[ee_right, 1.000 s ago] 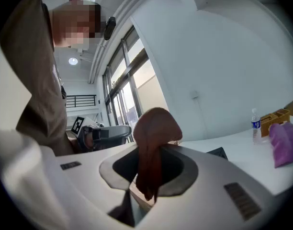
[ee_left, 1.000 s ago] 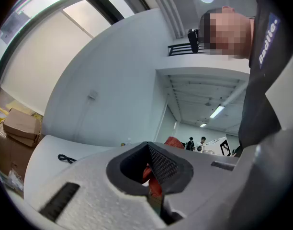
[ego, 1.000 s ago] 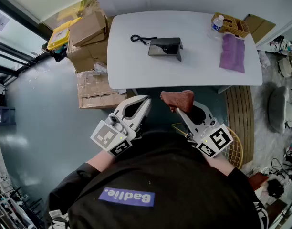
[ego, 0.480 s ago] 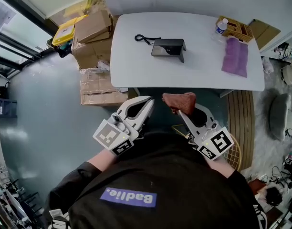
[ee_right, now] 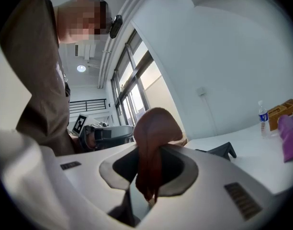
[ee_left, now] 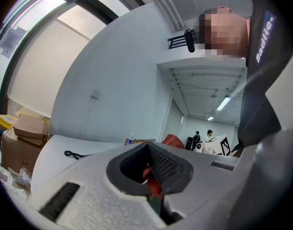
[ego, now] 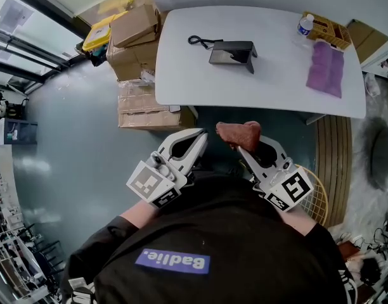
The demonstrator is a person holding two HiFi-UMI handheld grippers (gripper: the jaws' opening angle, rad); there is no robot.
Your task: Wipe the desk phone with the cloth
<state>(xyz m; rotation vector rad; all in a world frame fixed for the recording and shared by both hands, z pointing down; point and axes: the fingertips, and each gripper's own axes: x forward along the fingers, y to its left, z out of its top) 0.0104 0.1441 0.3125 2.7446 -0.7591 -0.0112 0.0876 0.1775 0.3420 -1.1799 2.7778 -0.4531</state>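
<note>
The right gripper (ego: 239,147) is pinching the red-brown cloth (ego: 238,133) tight. The left gripper (ego: 195,138) is closed with nothing in it. The phone (ego: 232,52) is sitting on the white table (ego: 200,75), far from both grippers.

The cloth (ego: 238,133), reddish-brown and bunched, is pinched between the jaws of the right gripper (ego: 237,147), its wad bulging past the tips. The desk phone (ego: 232,52), black and wedge-shaped with its cord (ego: 197,41) trailing left, sits well ahead of that gripper.
</note>
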